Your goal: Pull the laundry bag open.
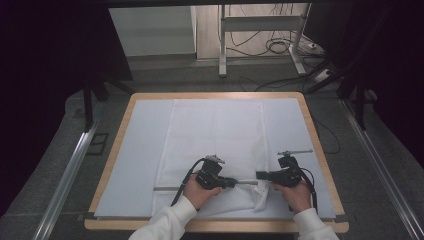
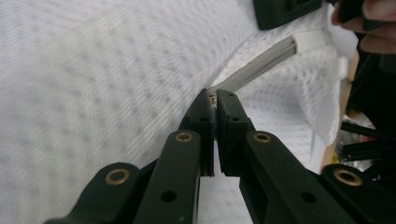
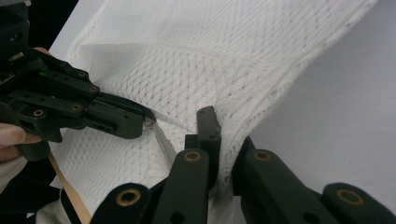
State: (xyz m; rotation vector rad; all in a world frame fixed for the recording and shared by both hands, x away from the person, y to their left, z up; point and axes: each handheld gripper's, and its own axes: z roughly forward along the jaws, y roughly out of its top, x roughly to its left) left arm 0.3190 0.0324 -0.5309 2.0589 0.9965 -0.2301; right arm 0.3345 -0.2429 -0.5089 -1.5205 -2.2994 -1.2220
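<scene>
A white mesh bag [image 1: 215,135] lies flat on the table, with a grey zipper [image 1: 247,183] along its near edge. My left gripper [image 1: 234,183] points right and is shut on the small metal zipper pull [image 2: 213,99]. The grey zipper strip [image 2: 261,65] runs away from the pull toward the other hand. My right gripper [image 1: 258,175] points left, facing the left one. It is shut on the mesh bag's bunched edge [image 3: 233,121], and the cloth drapes over one jaw. In the right gripper view, the left gripper [image 3: 147,122] sits close by at the left.
A pale mat [image 1: 135,150] covers the wooden table [image 1: 320,145]. Beyond the far edge stand a metal frame [image 1: 222,45] and loose cables [image 1: 280,47] on the floor. Metal rails [image 1: 70,165] run along both sides of the table.
</scene>
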